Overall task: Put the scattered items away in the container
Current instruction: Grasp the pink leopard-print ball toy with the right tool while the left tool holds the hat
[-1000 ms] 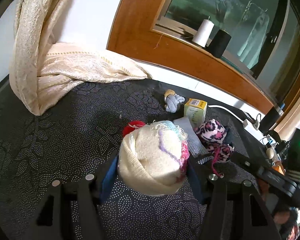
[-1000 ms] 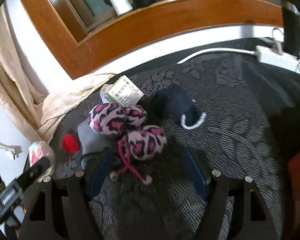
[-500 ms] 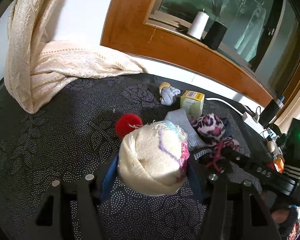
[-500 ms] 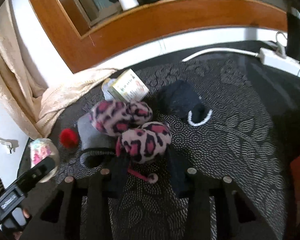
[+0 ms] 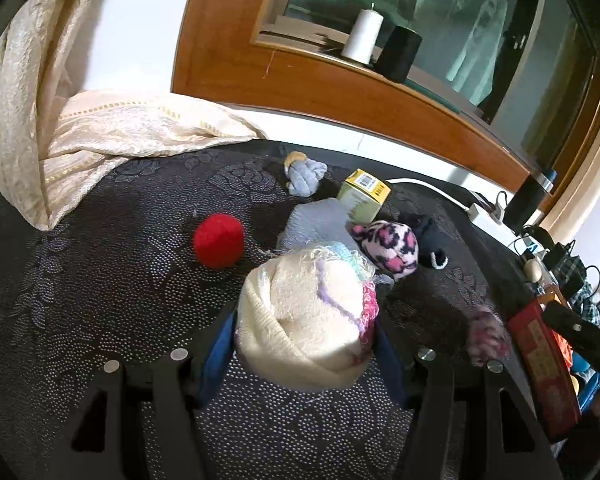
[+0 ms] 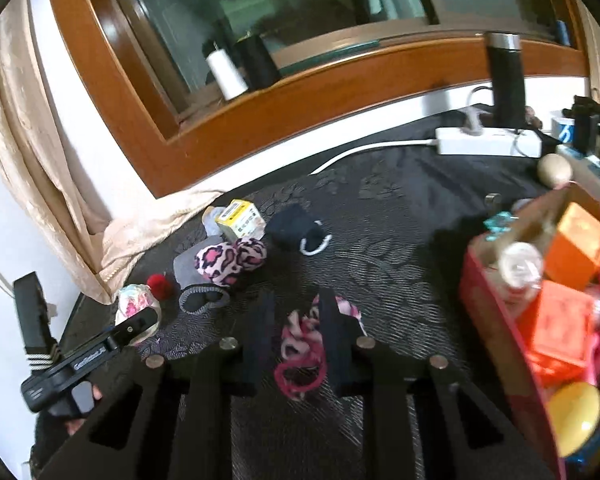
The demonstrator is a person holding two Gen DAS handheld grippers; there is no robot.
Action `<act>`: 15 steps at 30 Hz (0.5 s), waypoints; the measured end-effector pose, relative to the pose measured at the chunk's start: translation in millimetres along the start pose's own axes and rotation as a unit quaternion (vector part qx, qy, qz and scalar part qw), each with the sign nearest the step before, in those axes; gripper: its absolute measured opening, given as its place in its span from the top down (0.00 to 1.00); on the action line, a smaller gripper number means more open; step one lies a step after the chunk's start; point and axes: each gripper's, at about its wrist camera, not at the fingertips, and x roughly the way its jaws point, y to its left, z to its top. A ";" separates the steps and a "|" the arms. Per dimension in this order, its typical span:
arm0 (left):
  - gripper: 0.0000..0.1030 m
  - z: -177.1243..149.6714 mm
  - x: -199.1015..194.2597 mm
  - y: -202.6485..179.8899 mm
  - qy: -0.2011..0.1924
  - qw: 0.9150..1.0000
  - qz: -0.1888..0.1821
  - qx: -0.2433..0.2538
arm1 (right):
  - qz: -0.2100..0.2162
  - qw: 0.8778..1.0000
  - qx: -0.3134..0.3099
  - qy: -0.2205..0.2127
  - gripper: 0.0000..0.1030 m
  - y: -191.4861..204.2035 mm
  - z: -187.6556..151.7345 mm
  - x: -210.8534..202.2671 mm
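The right tool, closing on the pink leopard sock, should clear the red box's rim before letting go.

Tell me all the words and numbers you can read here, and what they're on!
Barcode on the yellow box: digits too small to read.
White lettering on the left gripper body: too blurred to read.
Print on the red container wall: too blurred to read.
Nothing else carries readable writing.
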 end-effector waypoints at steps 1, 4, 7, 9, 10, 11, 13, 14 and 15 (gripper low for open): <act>0.37 -0.7 -0.7 -1.4 0.000 1.000 -0.001 0.002 | 0.001 1.000 0.003 0.000 0.75 -3.0 -0.8 -3.6; 0.37 -2.7 -2.9 -5.6 -0.001 1.000 -0.005 0.006 | 0.002 0.999 0.030 0.016 0.42 -11.8 -5.6 1.3; 0.37 -3.9 -6.7 -9.3 -0.005 1.000 -0.010 0.010 | 0.000 0.998 0.059 0.031 0.18 -19.2 -13.0 11.3; 0.37 -4.3 -7.9 -10.5 -0.005 1.000 -0.012 0.011 | -0.005 0.997 0.064 0.038 0.18 -19.8 -15.5 19.6; 0.37 -4.7 -8.6 -11.1 -0.006 1.000 -0.014 0.012 | -0.008 0.997 0.064 0.042 0.18 -19.5 -16.3 24.0; 0.37 -5.0 -9.3 -11.7 -0.006 1.000 -0.015 0.012 | -0.011 0.997 0.064 0.045 0.18 -19.2 -17.2 28.5; 0.37 -5.5 -10.6 -13.2 -0.006 1.000 -0.017 0.013 | -0.013 0.996 0.066 0.055 0.18 -17.7 -18.9 38.9; 0.37 -5.7 -11.6 -14.0 -0.007 1.000 -0.019 0.014 | -0.013 0.996 0.068 0.061 0.18 -16.8 -19.9 44.3; 0.37 -5.7 -12.7 -14.5 -0.009 1.000 -0.020 0.014 | -0.012 0.995 0.067 0.066 0.18 -14.5 -20.7 49.9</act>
